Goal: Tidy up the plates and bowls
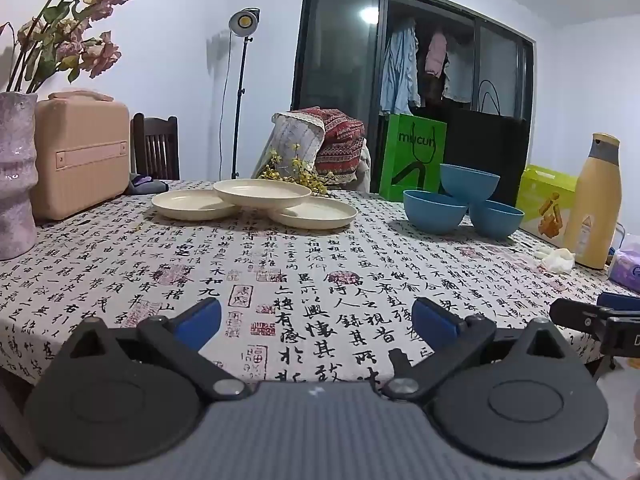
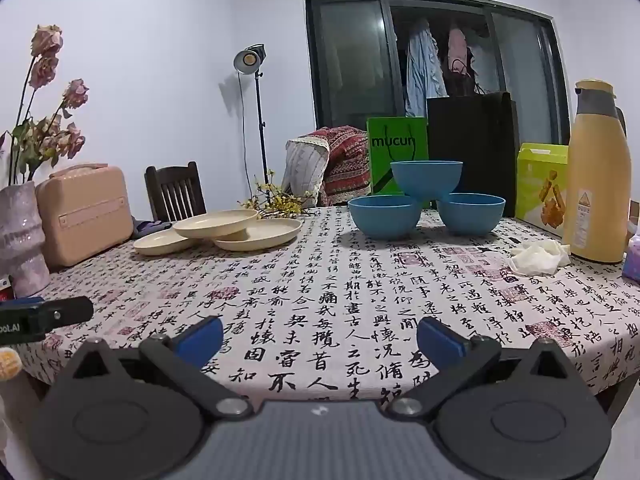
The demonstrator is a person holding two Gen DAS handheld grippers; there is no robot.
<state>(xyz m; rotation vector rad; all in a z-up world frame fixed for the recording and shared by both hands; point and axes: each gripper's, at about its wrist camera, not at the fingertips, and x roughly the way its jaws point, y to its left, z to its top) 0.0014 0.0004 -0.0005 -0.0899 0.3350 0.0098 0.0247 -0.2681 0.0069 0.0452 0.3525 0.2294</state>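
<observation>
Left gripper and right gripper nearest, jaws wide apart and empty, three cream round plates, three blue bowls, calligraphy-print cloth-covered counter, white-walled room.

The green paper bag behind the bowls reads "mucun" in dark letters. The cloth covering the counter is printed with black Chinese calligraphy and red seal stamps. The letters "ool.AI" show on the left claw.
</observation>
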